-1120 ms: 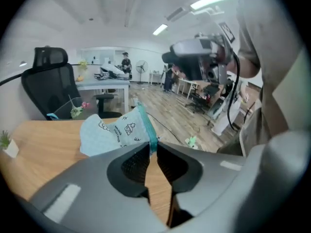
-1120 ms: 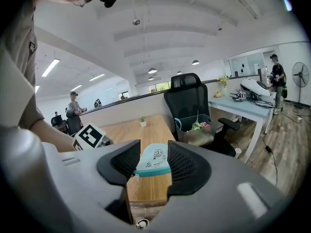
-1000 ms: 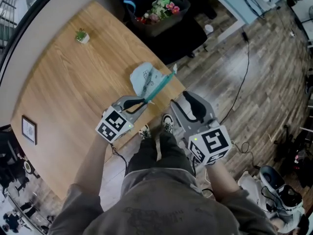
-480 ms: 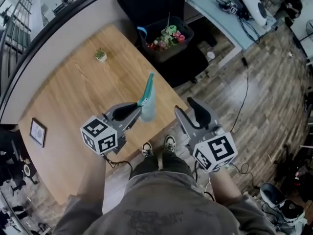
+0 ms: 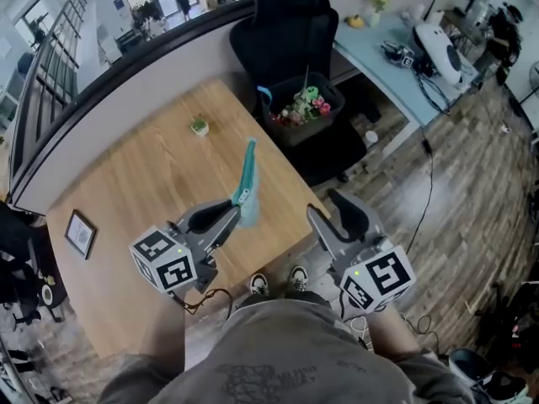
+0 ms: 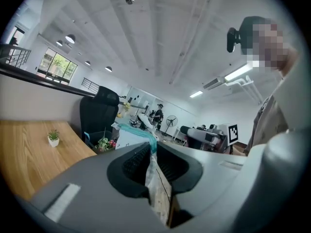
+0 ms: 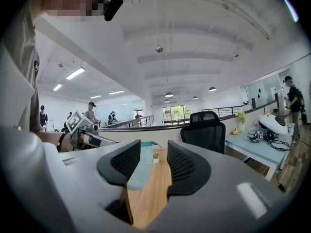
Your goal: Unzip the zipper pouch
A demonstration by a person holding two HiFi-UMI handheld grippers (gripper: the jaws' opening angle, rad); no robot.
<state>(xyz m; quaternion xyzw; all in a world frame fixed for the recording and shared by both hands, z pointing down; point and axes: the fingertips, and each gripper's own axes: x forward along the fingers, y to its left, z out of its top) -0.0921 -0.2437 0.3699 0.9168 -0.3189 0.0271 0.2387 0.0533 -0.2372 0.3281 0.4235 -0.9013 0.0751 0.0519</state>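
Observation:
The zipper pouch (image 5: 247,178), pale blue with a teal zipper edge, is held up in the air over the wooden table (image 5: 126,183), seen edge-on. My left gripper (image 5: 237,208) is shut on its lower end. In the left gripper view the pouch (image 6: 156,181) is pinched between the black pads, and its teal edge runs away past the tips. My right gripper (image 5: 329,206) hovers to the right, off the table's near edge, open and empty. In the right gripper view the pouch (image 7: 140,171) shows through the gap between the jaws, well beyond them.
A black bin (image 5: 303,108) holding flowers and toys stands past the table's far corner, in front of a black office chair (image 5: 282,23). On the table are a small potted plant (image 5: 199,125) and a framed picture (image 5: 80,234). A light blue desk (image 5: 404,66) stands at the right.
Both grippers have risen. The pouch, which lay on the table with the left gripper on its teal edge, is now lifted off the table and stands edge-on in the air.

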